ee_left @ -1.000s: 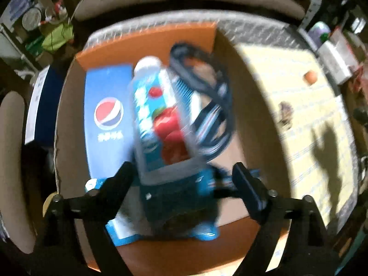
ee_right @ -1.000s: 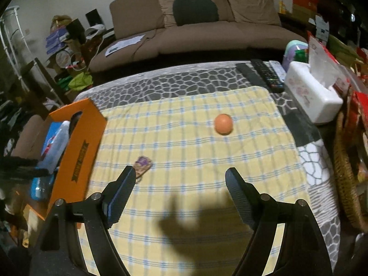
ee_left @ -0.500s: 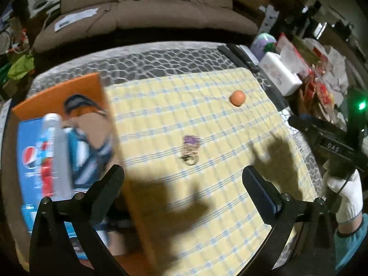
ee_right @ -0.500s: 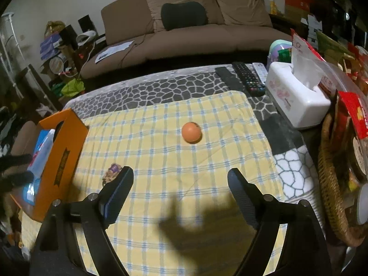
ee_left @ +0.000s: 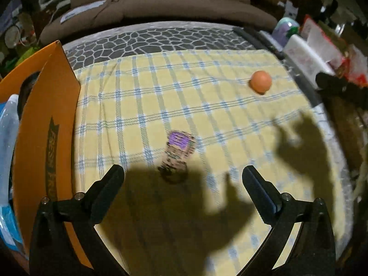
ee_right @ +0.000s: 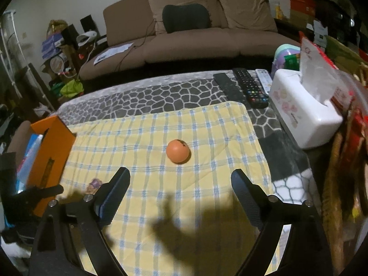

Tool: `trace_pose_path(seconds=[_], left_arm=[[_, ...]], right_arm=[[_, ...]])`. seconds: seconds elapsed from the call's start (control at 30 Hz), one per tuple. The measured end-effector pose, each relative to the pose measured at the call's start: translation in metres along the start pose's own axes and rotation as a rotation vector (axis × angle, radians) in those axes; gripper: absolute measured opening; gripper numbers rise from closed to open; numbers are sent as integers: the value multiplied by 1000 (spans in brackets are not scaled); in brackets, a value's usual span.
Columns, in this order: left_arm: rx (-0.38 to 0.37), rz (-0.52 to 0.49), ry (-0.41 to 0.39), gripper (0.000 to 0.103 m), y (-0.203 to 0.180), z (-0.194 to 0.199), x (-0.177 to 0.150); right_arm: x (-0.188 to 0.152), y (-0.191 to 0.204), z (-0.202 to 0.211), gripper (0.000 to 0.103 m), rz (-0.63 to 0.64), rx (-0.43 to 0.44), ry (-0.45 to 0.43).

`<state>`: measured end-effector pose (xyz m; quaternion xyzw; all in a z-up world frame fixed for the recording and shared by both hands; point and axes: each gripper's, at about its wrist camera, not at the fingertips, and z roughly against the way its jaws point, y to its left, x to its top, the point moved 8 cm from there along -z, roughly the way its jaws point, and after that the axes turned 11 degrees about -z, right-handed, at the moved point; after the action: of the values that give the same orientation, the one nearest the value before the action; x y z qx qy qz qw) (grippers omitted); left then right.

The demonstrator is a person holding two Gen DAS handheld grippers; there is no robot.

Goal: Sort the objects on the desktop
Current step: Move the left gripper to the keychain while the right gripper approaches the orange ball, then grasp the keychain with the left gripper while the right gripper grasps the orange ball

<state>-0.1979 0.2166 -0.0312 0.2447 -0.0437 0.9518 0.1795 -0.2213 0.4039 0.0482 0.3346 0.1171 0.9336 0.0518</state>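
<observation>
Nearest, the left gripper (ee_left: 182, 172) hangs over the worktop's yellow checked cloth (ee_left: 207, 105), jaws spread wide, having just been opening, with nothing gripped. Just beyond its tips lies a small keyring charm (ee_left: 177, 151), purple on top, blurred, so its make is hard to tell. The right gripper (ee_right: 180, 178) also stands released, its ribbed black jaws having just been opening, nothing between them. A little farther, a smooth round orange ball (ee_right: 178, 151) rests on the cloth, apart from both grippers. At the left edge stands an orange cardboard box (ee_left: 46, 119) holding a clear plastic bottle (ee_left: 8, 138). Far right: black remotes (ee_right: 250, 87) and a white tissue box (ee_right: 303, 112). Beyond, a brown sofa (ee_right: 188, 39).
</observation>
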Motion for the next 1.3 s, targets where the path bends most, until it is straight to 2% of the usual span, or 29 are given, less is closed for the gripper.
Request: trace_pose_path(seconds=[0.13, 0.23, 0.37, 0.43, 0.53, 0.63, 0.67, 0.7, 0.73, 0.77, 0.8, 1.03, 1.13, 1.3], left_arm=[[67, -6, 11, 100, 9, -16, -1], [45, 18, 36, 89, 13, -27, -3], [60, -20, 23, 89, 11, -31, -3], [60, -26, 8, 88, 11, -31, -3], [64, -25, -20, 85, 12, -29, -3], [52, -49, -60, 68, 10, -27, 1], [40, -59, -76, 55, 8, -25, 2], [38, -68, -83, 44, 7, -25, 4], [32, -70, -87, 40, 9, -23, 5], [24, -63, -89, 29, 9, -22, 5], [16, -52, -90, 29, 11, -21, 4], [-69, 17, -98, 29, 14, -4, -2], [-116, 49, -112, 29, 13, 16, -3], [-146, 60, -155, 29, 14, 62, 0]], right_arm=[[3, 4, -28, 91, 32, 2, 21], [4, 10, -49, 91, 54, 9, 38], [7, 16, -77, 84, 73, 8, 63], [8, 16, -87, 78, 69, 25, 76], [11, 14, -100, 77, 55, 41, 85], [10, 14, -108, 77, 59, 34, 99], [9, 14, -110, 76, 66, 32, 105], [6, 16, -112, 69, 82, 30, 110], [4, 18, -114, 57, 98, 29, 120], [2, 20, -116, 49, 107, 29, 133], [0, 21, -119, 40, 111, 31, 152], [2, 29, -93, 39, 105, 47, 117], [4, 36, -72, 39, 105, 66, 109], [2, 61, -29, 39, 128, 101, 88]])
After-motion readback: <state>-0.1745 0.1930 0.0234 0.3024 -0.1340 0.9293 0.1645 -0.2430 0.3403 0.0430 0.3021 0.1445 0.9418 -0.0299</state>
